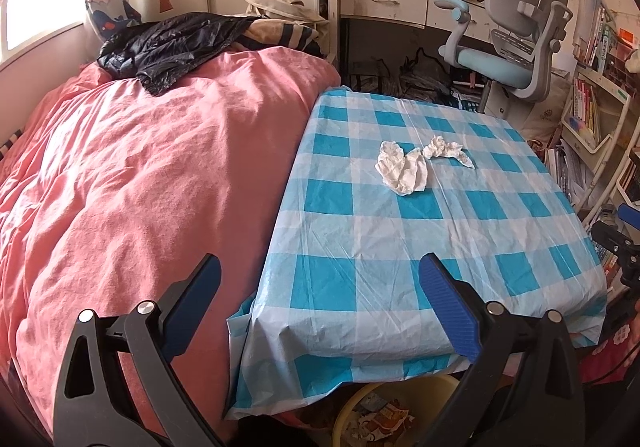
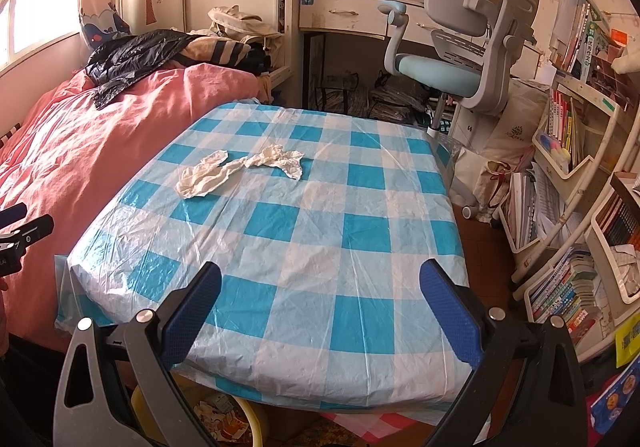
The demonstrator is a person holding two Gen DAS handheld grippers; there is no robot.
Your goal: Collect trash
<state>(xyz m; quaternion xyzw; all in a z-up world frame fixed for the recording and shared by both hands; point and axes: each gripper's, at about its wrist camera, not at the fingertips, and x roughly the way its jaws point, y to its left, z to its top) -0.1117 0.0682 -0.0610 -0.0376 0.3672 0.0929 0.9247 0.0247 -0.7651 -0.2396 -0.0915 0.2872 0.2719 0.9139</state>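
Note:
Two crumpled white tissues lie on the blue-and-white checked tablecloth [image 1: 400,247]: a larger one [image 1: 402,168] and a smaller twisted one [image 1: 446,149] beside it. They also show in the right wrist view, the larger [image 2: 204,175] and the smaller [image 2: 280,161]. My left gripper [image 1: 320,307] is open and empty, held back at the table's near edge. My right gripper [image 2: 320,307] is open and empty, also over the near edge. A yellow bin [image 1: 400,411] with wrappers in it stands under the table's near side; it also shows in the right wrist view [image 2: 224,423].
A bed with a pink duvet [image 1: 140,187] and a black jacket [image 1: 168,47] touches the table's left side. A grey-blue desk chair [image 2: 452,63] and a desk stand behind. Bookshelves [image 2: 572,207] crowd the right. The left gripper's tip [image 2: 20,235] shows at the right view's left edge.

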